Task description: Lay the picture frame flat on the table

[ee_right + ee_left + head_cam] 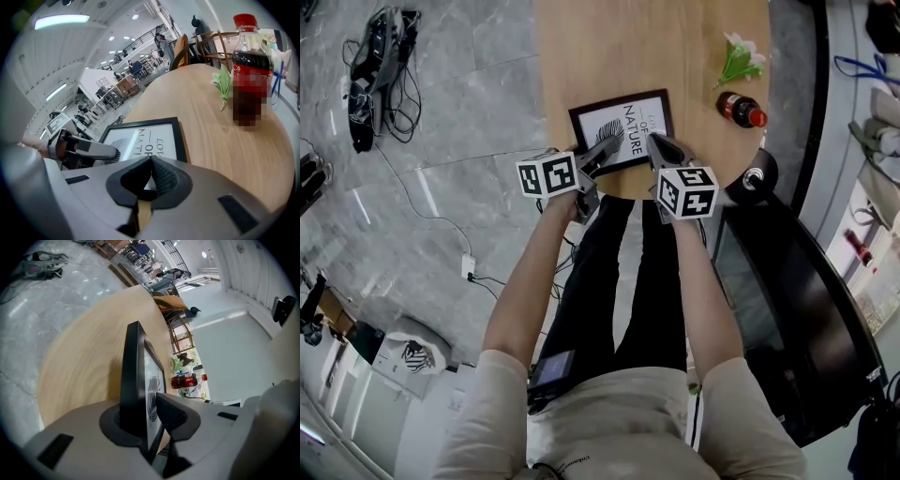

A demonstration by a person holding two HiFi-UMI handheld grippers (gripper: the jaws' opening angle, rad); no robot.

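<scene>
Left gripper [602,153] clamps the picture frame [626,127] at its 7 o'clock corner, probably to control the lowering; right gripper [658,142], clenched empty, sits at the 5 o'clock edge. Frame looks near-flat on the table [581,47], near edge; bottle [741,109] at 2 o'clock

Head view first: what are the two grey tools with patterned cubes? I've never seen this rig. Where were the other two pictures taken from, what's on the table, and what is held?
There is no robot here. A person holds a hand-worked gripper in each hand, and the marker cubes are part of the grippers. The head view looks down from the person's head. The other two views come from cameras riding on each gripper and looking along its jaws. On the wooden table are a black picture frame, a cola bottle and a green sprig. The left gripper has its jaws clamped on the frame's edge. The right gripper has its jaws together at the frame's near edge, with nothing visible between them.
</scene>
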